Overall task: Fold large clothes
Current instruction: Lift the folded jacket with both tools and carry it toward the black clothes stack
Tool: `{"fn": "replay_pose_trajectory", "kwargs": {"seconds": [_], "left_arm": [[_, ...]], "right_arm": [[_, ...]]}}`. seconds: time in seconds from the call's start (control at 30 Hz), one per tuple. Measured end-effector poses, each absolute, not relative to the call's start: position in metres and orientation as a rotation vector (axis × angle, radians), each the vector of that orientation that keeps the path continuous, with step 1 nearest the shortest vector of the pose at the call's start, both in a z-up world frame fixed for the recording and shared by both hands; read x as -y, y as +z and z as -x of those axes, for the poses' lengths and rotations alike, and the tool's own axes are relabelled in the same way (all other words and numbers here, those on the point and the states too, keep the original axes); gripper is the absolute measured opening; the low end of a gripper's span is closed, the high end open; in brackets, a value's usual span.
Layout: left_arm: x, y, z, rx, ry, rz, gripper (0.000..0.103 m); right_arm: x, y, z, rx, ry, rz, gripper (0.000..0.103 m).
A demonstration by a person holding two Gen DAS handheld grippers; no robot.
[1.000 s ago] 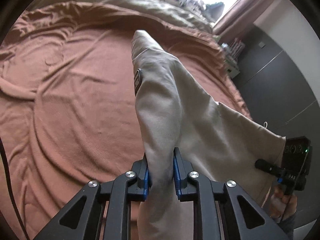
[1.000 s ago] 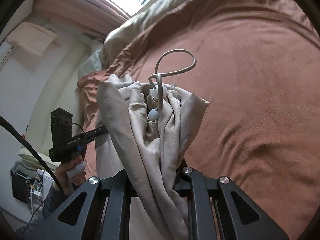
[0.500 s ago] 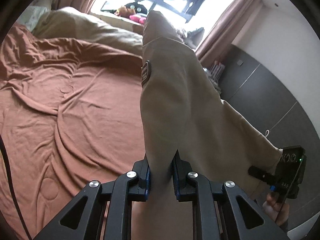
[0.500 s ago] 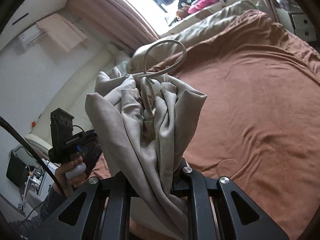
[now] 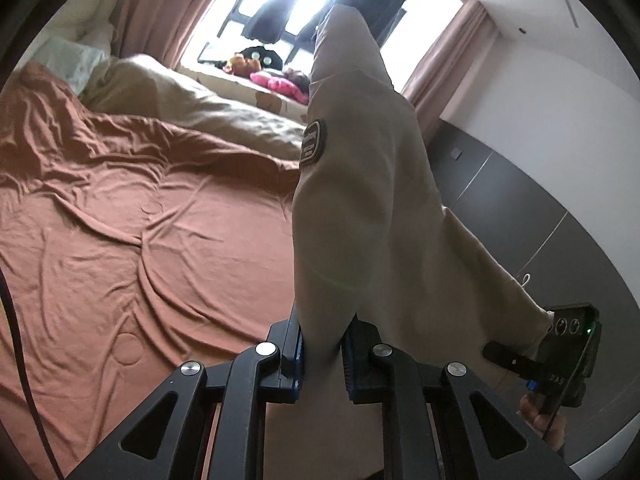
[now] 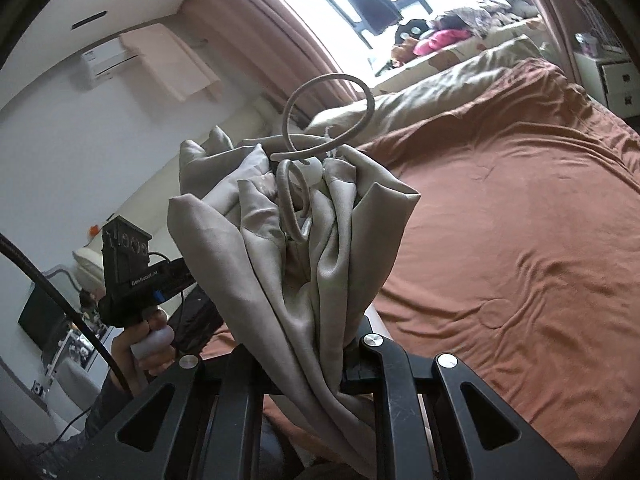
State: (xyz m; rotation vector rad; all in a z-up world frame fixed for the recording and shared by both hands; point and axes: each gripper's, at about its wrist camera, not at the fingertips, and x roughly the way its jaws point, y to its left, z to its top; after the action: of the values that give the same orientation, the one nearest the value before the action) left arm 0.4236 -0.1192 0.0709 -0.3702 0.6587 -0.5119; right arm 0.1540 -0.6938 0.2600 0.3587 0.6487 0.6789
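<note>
Bed (image 5: 120,240) below both; left hand-held gripper (image 5: 322,354) clamps beige garment (image 5: 360,220), right hand-held gripper (image 6: 316,364) apparently pinches its bunched drawstring end.

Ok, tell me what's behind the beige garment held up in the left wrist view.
Behind the beige garment show a bright window, pink curtains and toys on the sill. It hides part of the window and the dark wall panels.

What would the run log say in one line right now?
left gripper: shut on beige garment | right gripper: shut on beige garment, drawcord end | garment held above brown bedspread
</note>
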Motion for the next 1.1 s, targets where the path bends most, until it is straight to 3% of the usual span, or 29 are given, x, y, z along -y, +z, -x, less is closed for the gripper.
{"fn": "replay_pose_trajectory", "kwargs": {"seconds": [0.53,1.1], "left_arm": [[0.015,0.161,-0.312,-0.449,-0.431,0.349,0.014],[-0.168,0.204,-0.246,-0.356,-0.236,0.282,0.013]], "right_arm": [[0.606,0.311,-0.104,-0.556,0.856,-0.275,0.010],[0.451,0.306,-0.187,-0.582,1.120,-0.223,0.010]]}}
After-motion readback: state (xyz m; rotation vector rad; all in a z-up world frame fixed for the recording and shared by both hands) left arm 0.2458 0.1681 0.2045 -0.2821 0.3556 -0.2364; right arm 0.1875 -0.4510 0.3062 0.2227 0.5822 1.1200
